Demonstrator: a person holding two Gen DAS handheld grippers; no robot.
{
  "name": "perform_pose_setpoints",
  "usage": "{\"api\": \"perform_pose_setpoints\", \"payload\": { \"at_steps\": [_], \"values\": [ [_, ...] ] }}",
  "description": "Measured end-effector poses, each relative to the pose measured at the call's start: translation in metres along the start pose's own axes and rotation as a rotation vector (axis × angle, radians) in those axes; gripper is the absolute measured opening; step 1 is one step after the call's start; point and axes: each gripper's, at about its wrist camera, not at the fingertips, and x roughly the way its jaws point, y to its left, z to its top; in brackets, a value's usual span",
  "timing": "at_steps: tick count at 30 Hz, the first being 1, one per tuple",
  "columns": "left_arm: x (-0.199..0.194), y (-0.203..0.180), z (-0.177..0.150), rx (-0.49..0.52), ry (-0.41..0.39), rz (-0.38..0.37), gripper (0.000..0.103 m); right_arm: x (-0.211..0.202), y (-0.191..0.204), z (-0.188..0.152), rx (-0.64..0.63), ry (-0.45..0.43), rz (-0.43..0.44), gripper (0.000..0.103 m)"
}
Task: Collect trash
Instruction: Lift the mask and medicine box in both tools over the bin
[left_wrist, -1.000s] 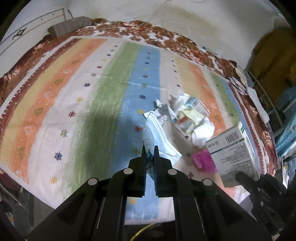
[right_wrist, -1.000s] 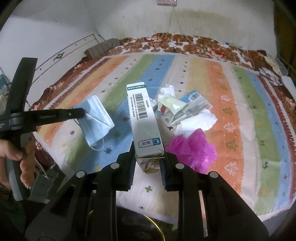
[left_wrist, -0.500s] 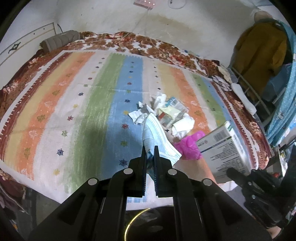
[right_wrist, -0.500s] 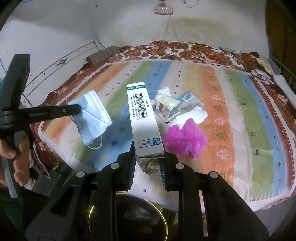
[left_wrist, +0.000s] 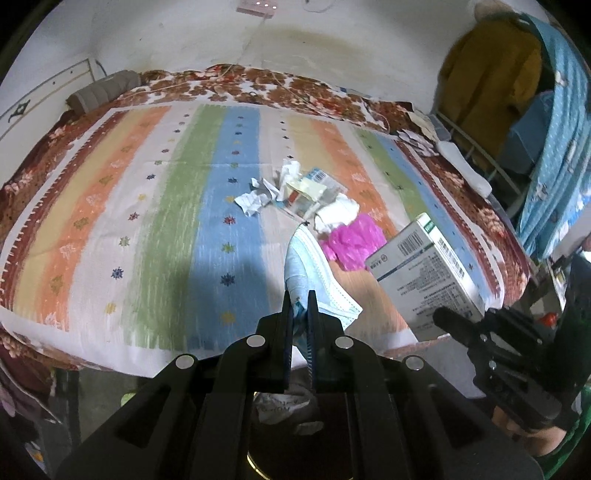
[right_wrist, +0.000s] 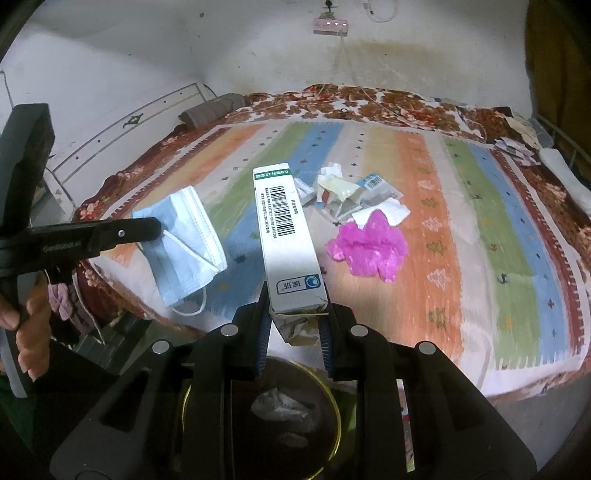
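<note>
Cardboard first: the right tool (right_wrist: 293, 325) is clamped on the near end of a white carton (right_wrist: 288, 236), whose long axis runs straight out away from the camera, barcode up. The left tool (left_wrist: 300, 314) is pinched nearly closed on a corner of a blue face mask (left_wrist: 314, 273) that just hangs off it. What matters now is the bin (right_wrist: 258, 413) with the gold rim: it sits directly under both tools, off the near edge of the bed (right_wrist: 480, 221), and looks like it already has crumpled paper in it, though it's dark down there. So I'd say both drops are straight down. The pink bag (right_wrist: 369, 247) and the wrapper pile (right_wrist: 351, 195) are on the bed, further out from the right tool.
</note>
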Motion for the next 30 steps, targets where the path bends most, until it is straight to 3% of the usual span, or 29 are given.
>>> {"api": "perform_pose_setpoints", "payload": {
  "at_steps": [11,18,30],
  "values": [
    [-0.015,-0.007,-0.034,-0.023,0.003,-0.032,0.006,-0.019,0.006,-0.037,0.027,0.006,-0.003,0.022],
    [-0.014,-0.008,-0.062,-0.041,0.049,-0.025,0.006,-0.026,0.013,-0.058,0.031,0.015,0.002,0.022],
    [0.007,-0.011,-0.093,-0.048,0.18,0.008,0.006,-0.005,0.024,-0.095,0.042,0.185,-0.055,0.022]
  ]
}}
